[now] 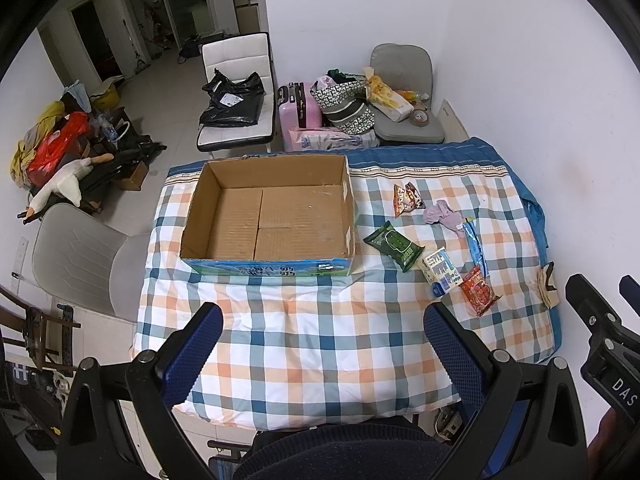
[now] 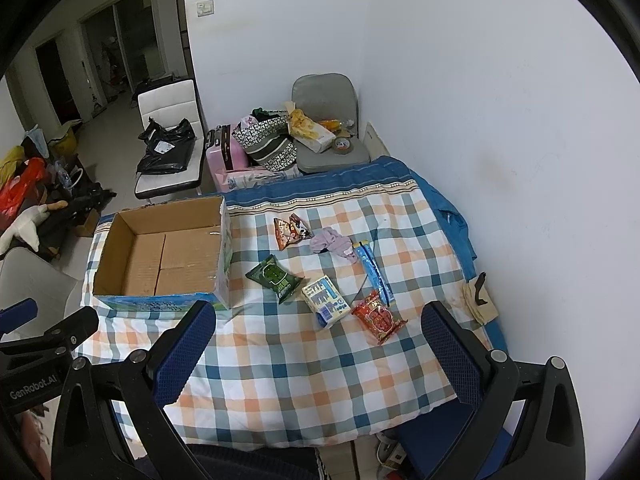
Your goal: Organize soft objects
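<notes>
A: What do I have in front of me?

B: I see a table under a checked quilt [image 2: 288,364], and the open cardboard box [image 1: 272,216] is my landmark. It sits empty on the left part of the quilt.

A: And the soft things?

B: All lie on the quilt to the right of the box. Nearest the box is a green packet [image 2: 274,278]. Beyond it, toward the wall, lies a brown-and-red snack bag [image 2: 291,231], and just beside that a crumpled lilac cloth [image 2: 332,245]. Right of the green packet, almost touching it, is a white-and-blue packet [image 2: 326,306]; farther from the box is a red packet [image 2: 378,317], with a long blue sachet [image 2: 374,272] running from its far side up toward the cloth.

A: My grippers?

B: The left gripper [image 1: 322,354] hangs over the bare quilt on the near side of the box, jaws spread wide, nothing between them. The right gripper [image 2: 318,356] hangs nearer than the packets, jaws likewise released and empty; the red packet lies just beyond its gap.

A: Anything behind the box?

B: A white chair [image 1: 240,92] carrying black bags, a pink suitcase [image 1: 298,110] and a grey chair [image 1: 404,100] piled with clutter.
</notes>
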